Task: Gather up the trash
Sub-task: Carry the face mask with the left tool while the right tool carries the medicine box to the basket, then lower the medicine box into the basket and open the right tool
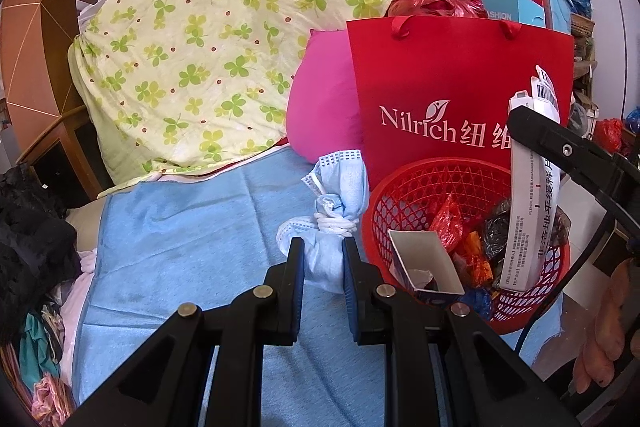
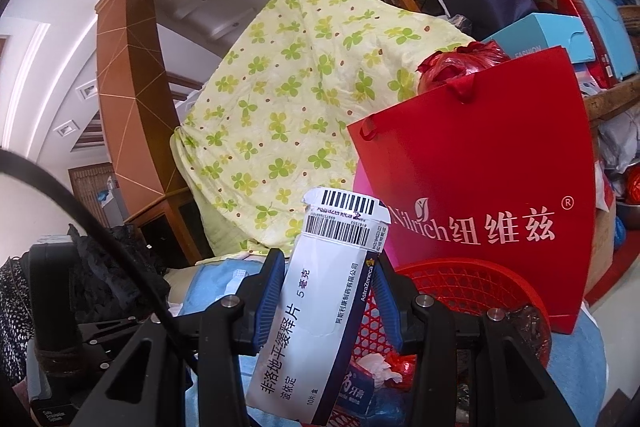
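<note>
The left gripper (image 1: 323, 267) is clamping a knotted light-blue face mask (image 1: 338, 203), its pads pinching the lower end of the bundle just above the blue towel (image 1: 180, 227) covering the bed. Right beside it, the red mesh basket (image 1: 416, 187) is sitting on that towel, already holding a small open carton (image 1: 424, 259) and crumpled wrappers (image 1: 450, 223). The right gripper (image 2: 330, 291) is gripping a white medicine box (image 2: 320, 307) across its width, jaws partly apart around it, holding it upright over the basket (image 2: 460, 279). Behind the basket a red Nilrich paper bag (image 1: 452, 83) is standing, with a pink cushion (image 1: 320, 107) and a clover-print quilt (image 1: 208, 39) piled further back.
</note>
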`<act>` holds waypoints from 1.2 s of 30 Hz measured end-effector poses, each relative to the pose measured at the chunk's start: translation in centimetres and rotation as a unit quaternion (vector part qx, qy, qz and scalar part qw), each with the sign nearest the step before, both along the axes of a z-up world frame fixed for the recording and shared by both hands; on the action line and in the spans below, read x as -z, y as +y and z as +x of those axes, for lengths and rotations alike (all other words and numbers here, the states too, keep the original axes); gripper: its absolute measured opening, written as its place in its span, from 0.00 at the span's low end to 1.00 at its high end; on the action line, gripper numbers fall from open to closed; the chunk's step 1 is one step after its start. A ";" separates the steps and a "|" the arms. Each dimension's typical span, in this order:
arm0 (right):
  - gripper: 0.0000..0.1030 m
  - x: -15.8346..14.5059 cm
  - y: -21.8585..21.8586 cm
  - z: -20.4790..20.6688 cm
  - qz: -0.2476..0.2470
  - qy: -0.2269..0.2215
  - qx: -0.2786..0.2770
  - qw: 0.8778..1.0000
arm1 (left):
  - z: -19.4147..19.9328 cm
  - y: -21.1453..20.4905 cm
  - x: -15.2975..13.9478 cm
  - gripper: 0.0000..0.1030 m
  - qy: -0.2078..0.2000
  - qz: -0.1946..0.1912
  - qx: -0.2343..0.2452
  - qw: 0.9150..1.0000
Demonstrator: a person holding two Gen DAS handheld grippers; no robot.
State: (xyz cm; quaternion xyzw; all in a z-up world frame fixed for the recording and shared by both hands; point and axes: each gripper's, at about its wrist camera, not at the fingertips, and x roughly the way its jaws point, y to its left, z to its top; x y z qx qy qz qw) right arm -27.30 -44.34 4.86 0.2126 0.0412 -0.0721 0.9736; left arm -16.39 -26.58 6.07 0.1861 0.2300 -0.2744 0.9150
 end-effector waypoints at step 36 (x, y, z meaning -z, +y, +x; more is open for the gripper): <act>0.46 1.2 -4.4 -2.8 0.036 0.021 0.088 0.995 | -1.0 -5.5 1.2 0.19 0.052 -0.022 0.097 0.994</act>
